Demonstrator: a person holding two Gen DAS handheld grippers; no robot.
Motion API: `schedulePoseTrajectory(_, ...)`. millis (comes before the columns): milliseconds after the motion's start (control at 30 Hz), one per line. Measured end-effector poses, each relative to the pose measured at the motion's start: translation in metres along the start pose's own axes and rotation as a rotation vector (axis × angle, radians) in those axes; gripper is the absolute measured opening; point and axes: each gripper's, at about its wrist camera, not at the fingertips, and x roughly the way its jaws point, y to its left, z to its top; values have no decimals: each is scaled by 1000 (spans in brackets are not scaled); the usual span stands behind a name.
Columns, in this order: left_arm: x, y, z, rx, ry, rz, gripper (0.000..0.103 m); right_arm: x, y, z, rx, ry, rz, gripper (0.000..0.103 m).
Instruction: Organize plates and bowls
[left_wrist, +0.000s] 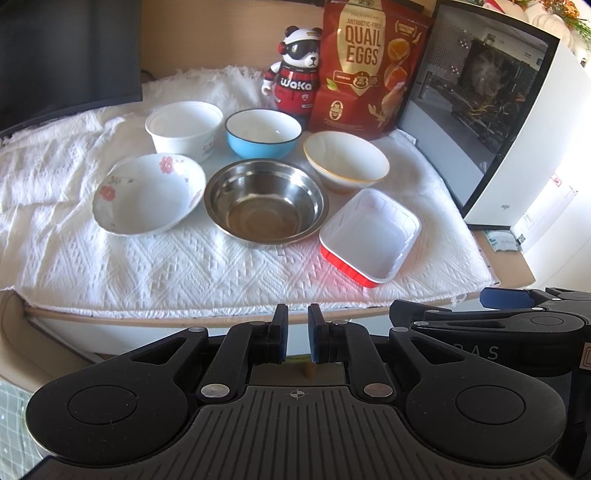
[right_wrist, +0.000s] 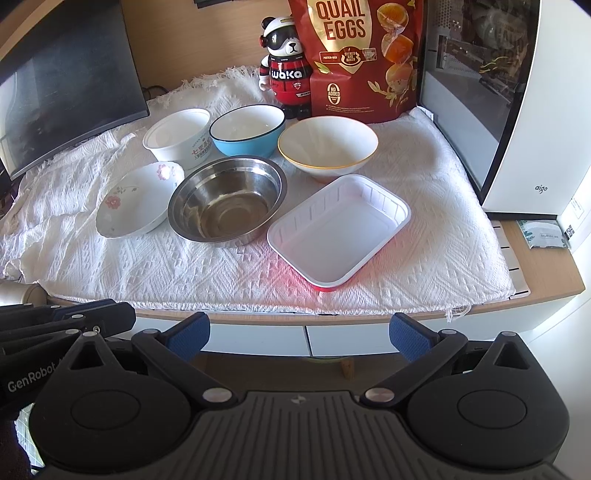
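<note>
Several dishes sit on a white cloth (left_wrist: 147, 266): a floral plate (left_wrist: 147, 195) (right_wrist: 138, 201), a steel bowl (left_wrist: 266, 201) (right_wrist: 227, 199), a red-sided white tray (left_wrist: 369, 236) (right_wrist: 338, 229), a white paper bowl (left_wrist: 184, 127) (right_wrist: 179, 136), a blue bowl (left_wrist: 263, 133) (right_wrist: 246, 129) and a white bowl with a yellow rim (left_wrist: 345, 160) (right_wrist: 327, 146). My left gripper (left_wrist: 297, 328) hangs shut and empty before the table's front edge. My right gripper (right_wrist: 299, 332) stands open and empty beside it, also short of the table.
A panda figure (left_wrist: 295, 74) (right_wrist: 282, 74) and a red quail-egg bag (left_wrist: 365, 66) (right_wrist: 362, 55) stand behind the dishes. A white computer case (left_wrist: 517, 140) (right_wrist: 517, 110) bounds the right, a dark monitor (left_wrist: 66, 55) (right_wrist: 62, 85) the left. A small packet (right_wrist: 543, 234) lies on the wooden desk.
</note>
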Motion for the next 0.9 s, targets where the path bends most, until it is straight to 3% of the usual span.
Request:
schedulePoseTrajectory(500,2,3,6,-31,4,-1,13,2,-2,3,-1,-4,18,103)
schedulePoseTrajectory(633,6,18,15,-90,-12,-43,13,6,-4,9,6,-29,36,103)
schedulePoseTrajectory(767,15,46,26,-142,-91,-75,13,16,-3,23,14,-99,58,103)
schedulePoseTrajectory(900,44,68,42,-105,-91,-132,13,44,-1,38,62,-116,26,103)
